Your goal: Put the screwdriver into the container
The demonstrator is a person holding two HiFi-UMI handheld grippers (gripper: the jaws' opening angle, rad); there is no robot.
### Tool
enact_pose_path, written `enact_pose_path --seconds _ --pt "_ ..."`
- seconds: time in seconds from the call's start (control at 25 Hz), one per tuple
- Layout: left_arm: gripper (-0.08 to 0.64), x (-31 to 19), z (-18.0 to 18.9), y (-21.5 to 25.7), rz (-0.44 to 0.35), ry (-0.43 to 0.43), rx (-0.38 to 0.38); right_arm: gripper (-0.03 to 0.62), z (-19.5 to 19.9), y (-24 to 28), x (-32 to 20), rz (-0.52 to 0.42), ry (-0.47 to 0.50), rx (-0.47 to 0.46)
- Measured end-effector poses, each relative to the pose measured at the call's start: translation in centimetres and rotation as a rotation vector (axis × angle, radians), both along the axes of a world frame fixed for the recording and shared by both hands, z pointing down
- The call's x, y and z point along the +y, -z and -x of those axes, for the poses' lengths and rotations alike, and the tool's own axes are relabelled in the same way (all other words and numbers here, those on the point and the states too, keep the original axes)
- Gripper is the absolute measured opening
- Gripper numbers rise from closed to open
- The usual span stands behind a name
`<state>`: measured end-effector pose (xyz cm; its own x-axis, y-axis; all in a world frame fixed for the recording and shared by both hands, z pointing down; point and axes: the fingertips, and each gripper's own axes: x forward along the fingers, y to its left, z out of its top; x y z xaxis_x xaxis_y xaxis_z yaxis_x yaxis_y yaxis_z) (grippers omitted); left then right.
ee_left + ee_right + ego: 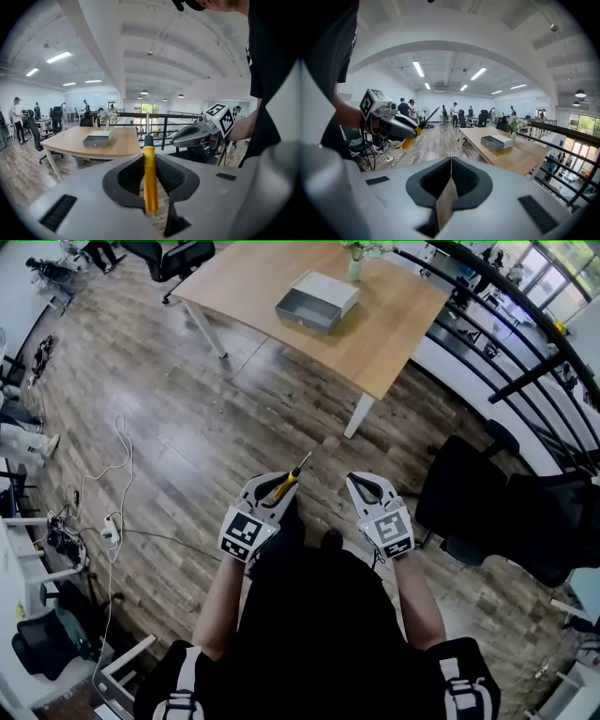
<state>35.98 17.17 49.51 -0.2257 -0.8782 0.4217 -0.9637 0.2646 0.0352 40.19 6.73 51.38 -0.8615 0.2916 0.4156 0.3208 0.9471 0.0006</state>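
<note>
The yellow-handled screwdriver (286, 482) is gripped between the jaws of the left claw (270, 488), close to the person's body, with its dark shaft pointed forward. The right claw (367, 486) is held just beside it, clenched with nothing between its jaws. Beyond a stretch of wooden floor (187, 427), well apart from both claws, the grey container (316, 301) is seen resting on the wooden tabletop (403, 329), with a vase (354, 263) near the far edge.
</note>
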Motion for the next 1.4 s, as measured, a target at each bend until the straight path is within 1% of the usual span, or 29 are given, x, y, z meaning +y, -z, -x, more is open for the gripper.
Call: enact_pose_path --seconds 0.2,0.64,1.04,1.4 --pt "0.086 0.1 2.5 0.0 0.003 -0.009 0.003 0.025 2.4 0.0 0.3 -0.003 0.002 0.006" --pt "0.086 0.4 8.0 -0.2 -0.003 -0.034 0.010 0.025 7.7 -0.2 1.1 -0.042 0.008 0.022" --pt "0.086 0.6 12.5 -0.6 -0.021 -0.064 0.019 0.025 11.6 -0.5 1.6 -0.061 -0.028 0.031" --pt "0.086 1.8 16.2 -0.8 -0.019 -0.100 0.016 0.025 14.9 -0.6 3.0 -0.065 -0.074 0.024"
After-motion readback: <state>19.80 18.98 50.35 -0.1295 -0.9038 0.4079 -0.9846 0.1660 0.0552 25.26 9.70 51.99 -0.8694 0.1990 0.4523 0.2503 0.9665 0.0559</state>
